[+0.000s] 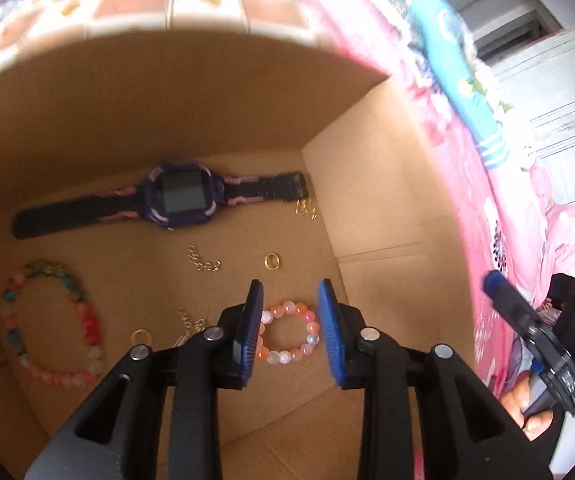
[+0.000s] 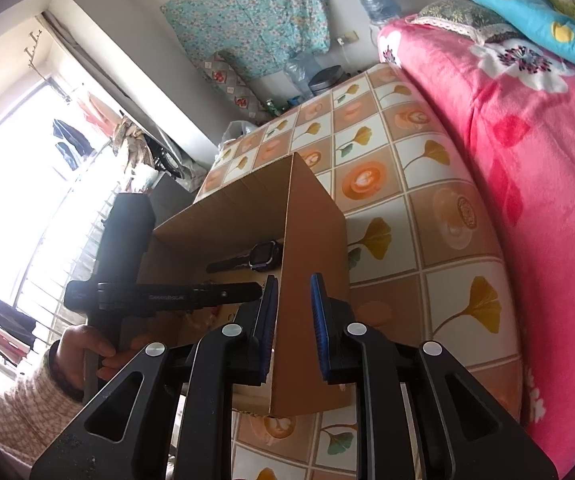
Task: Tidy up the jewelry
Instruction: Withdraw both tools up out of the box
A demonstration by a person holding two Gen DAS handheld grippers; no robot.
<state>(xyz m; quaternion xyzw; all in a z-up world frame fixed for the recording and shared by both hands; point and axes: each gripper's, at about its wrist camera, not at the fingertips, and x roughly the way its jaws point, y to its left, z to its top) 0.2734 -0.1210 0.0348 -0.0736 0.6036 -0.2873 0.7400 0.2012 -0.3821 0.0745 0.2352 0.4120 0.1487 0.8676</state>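
My left gripper [image 1: 290, 292] is open and empty inside a cardboard box [image 1: 383, 216], above a small pink and white bead bracelet [image 1: 292, 334] on the box floor. Also on the floor lie a purple smartwatch [image 1: 175, 200], a large multicolour bead bracelet [image 1: 53, 322], gold rings [image 1: 272, 261] [image 1: 141, 337] and small gold chain pieces [image 1: 203, 262]. My right gripper [image 2: 294, 286] is open and empty outside the box, its fingers either side of the box's near right wall [image 2: 311, 280]. The watch [image 2: 261, 256] shows in the right wrist view too.
The box stands on a tiled-pattern tablecloth [image 2: 419, 184]. A pink floral blanket [image 2: 527, 152] and a blue pillow [image 2: 527, 4] lie to the right. The left gripper's body [image 2: 159, 298] reaches into the box from the left. A window is at left.
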